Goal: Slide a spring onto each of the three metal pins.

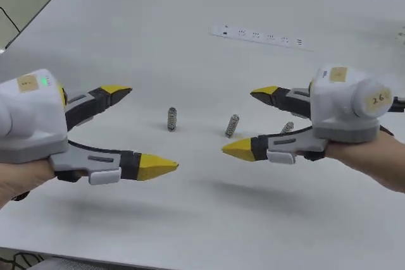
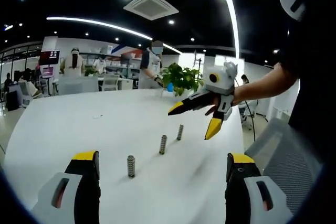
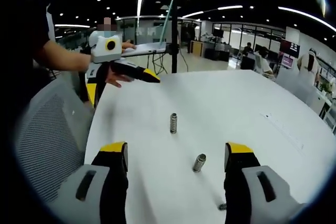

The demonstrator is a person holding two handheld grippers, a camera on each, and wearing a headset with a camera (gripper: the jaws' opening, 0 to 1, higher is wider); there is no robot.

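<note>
Springs, three of them, stand in a loose row across the middle of the head view. The first spring (image 1: 171, 119) is just left of centre and upright. The second spring (image 1: 232, 126) is just right of centre and leans a little. The third spring (image 1: 287, 128) is further right, close against the lower jaw of my right-hand tool. Each stands on end on the white worktop (image 1: 190, 219), which a loose coil would hardly do, so I judge that each is already seated over a pin. The pins themselves I cannot tell apart from the coils. If that holds, the task looks done or nearly so, and I would want a closer look at the leaning one before calling it.

The left gripper (image 1: 152, 128) hovers at the left of the frame with its jaws spread wide and nothing between them, apart from the first spring. The right gripper (image 1: 237, 122) sits at the right of the frame, jaws likewise wide and empty. Its yellow tips bracket the second spring in the picture, but I cannot tell whether that spring lies between the jaws or beneath them. Both tools face each other across the row, and their shadows on the worktop suggest they are held above it. I take that as a way to keep clear of the springs so nothing gets knocked.

A power strip (image 1: 259, 36) lies in the upper middle of the head view, well apart from the row.
</note>
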